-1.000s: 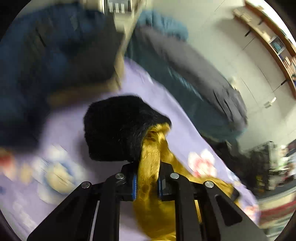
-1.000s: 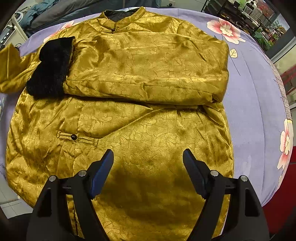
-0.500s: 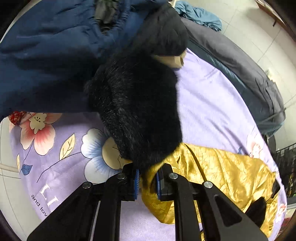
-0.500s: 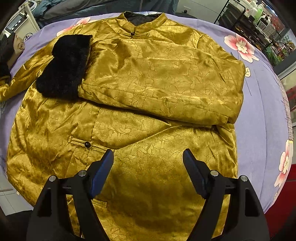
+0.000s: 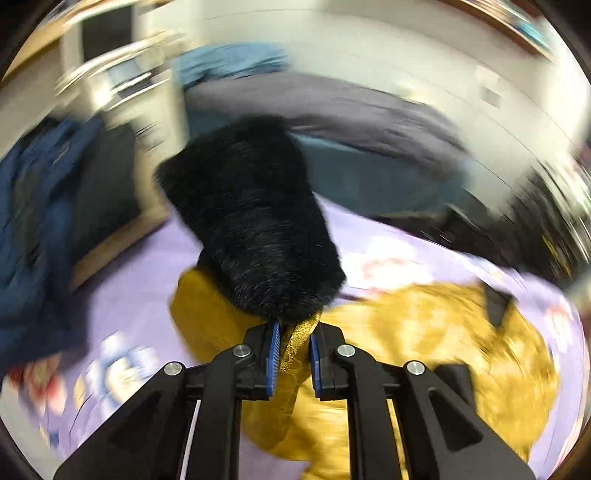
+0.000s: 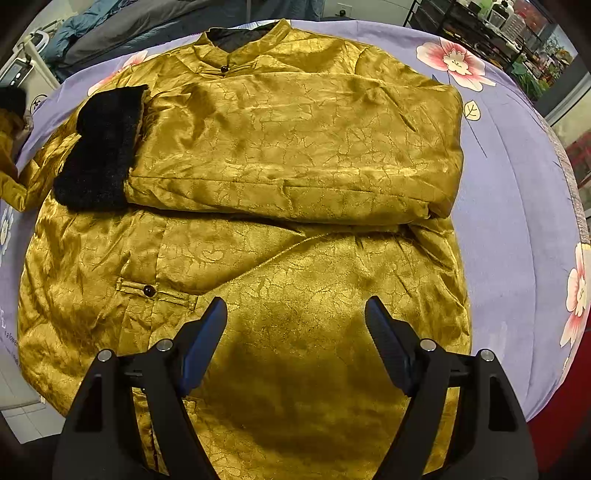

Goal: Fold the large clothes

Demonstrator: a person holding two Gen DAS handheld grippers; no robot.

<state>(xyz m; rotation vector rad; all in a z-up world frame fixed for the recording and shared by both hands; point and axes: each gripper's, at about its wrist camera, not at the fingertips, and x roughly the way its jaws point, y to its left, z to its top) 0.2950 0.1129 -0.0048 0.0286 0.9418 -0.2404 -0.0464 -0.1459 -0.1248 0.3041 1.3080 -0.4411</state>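
Note:
A large gold satin jacket (image 6: pixel 288 155) with black fur cuffs lies front up on a lilac flowered sheet (image 6: pixel 517 206). One sleeve is folded across the chest, its black cuff (image 6: pixel 99 147) at the left. My left gripper (image 5: pixel 293 354) is shut on the gold fabric of the other sleeve, just behind its black fur cuff (image 5: pixel 255 218), and holds it lifted above the sheet; this view is blurred. That lifted sleeve shows at the far left edge of the right wrist view (image 6: pixel 11 140). My right gripper (image 6: pixel 295 343) is open and empty above the jacket's lower front.
A dark blue garment (image 5: pixel 33 229) lies at the left in the left wrist view, with grey and teal bedding (image 5: pixel 369 122) behind. Shelving and clutter (image 6: pixel 480 26) stand beyond the sheet's far right. A tiled floor (image 6: pixel 26 424) shows at the lower left.
My left gripper has swung the held sleeve and cuff up and toward the jacket body, with heavy motion blur. My right gripper has edged closer over the jacket and stays open.

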